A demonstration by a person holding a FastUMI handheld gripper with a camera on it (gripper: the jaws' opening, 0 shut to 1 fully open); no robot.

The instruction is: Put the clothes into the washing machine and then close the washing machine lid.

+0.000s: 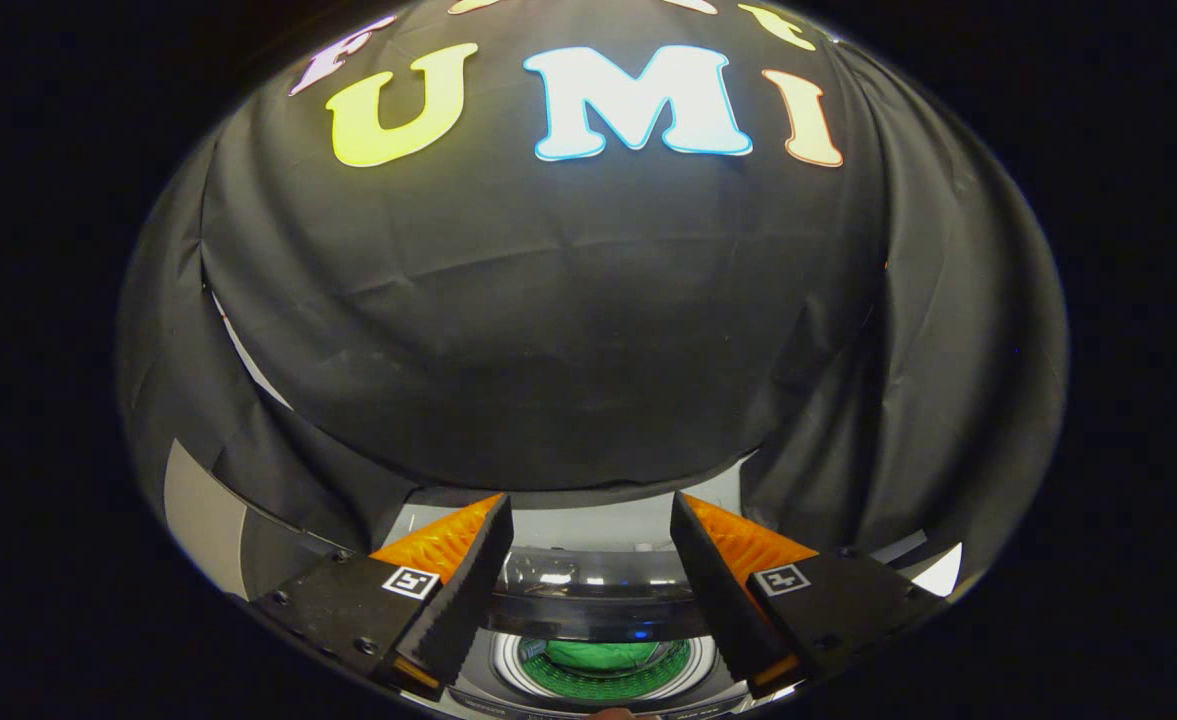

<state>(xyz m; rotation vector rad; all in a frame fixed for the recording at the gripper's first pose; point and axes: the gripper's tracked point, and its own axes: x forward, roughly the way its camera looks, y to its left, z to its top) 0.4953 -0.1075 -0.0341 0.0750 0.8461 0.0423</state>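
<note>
The hand-held gripper [591,520] hangs above a top-loading washing machine [603,690], its two fingers [468,580] spread well apart with nothing between them. Down through the gap between the fingers, at about 6 o'clock from their tips, the round mouth of the machine's drum [603,668] lies open. Inside the drum sits a bundle of green clothes [603,655], lying toward the 12 o'clock side of the opening, with the perforated drum wall showing around it at 6 o'clock. Just beyond the drum mouth, at its 12 o'clock edge, the machine's lid [588,580] stands raised, a dark, glossy transparent panel that catches small reflections of light and a blue glint near its lower edge. Beyond the lid, past the fingertips, the booth's black cloth wall [568,330] hangs in soft folds.
</note>
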